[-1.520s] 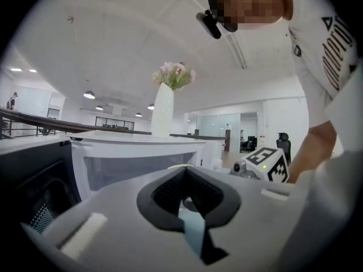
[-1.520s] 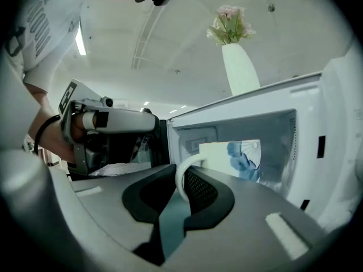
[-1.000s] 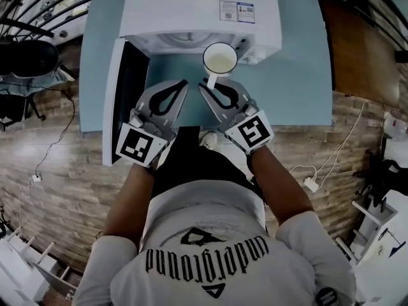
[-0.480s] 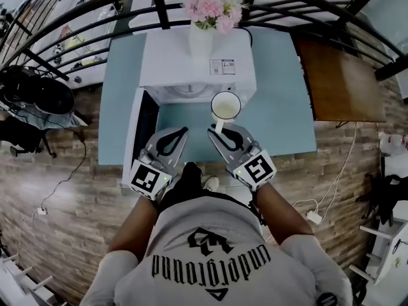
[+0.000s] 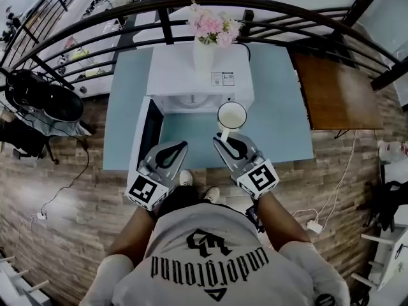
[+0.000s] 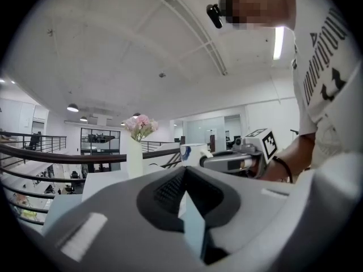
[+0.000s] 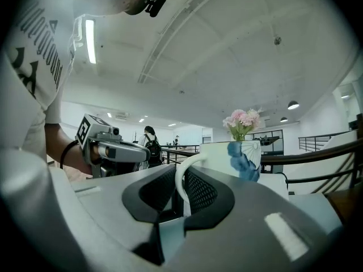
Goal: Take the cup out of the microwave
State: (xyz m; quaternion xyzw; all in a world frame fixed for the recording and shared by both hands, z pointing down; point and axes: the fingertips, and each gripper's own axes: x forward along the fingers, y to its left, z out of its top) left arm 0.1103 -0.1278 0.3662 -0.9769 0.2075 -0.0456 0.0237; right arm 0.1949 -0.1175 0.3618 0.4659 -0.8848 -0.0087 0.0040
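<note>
The right gripper (image 5: 224, 138) pinches the handle of the cup (image 5: 231, 115), and this grip is unchanged from both earlier frames. The cup hangs upright outside the microwave (image 5: 201, 75), above the table (image 5: 280, 113), just in front of the open cavity. The left gripper (image 5: 183, 145) holds nothing; its jaws are pressed together beside the open door (image 5: 145, 136). Compared with one second ago, both grippers and the cup stand higher. The head view now also takes in the flowers (image 5: 213, 24) on the microwave and the railing (image 5: 306, 8).
</note>
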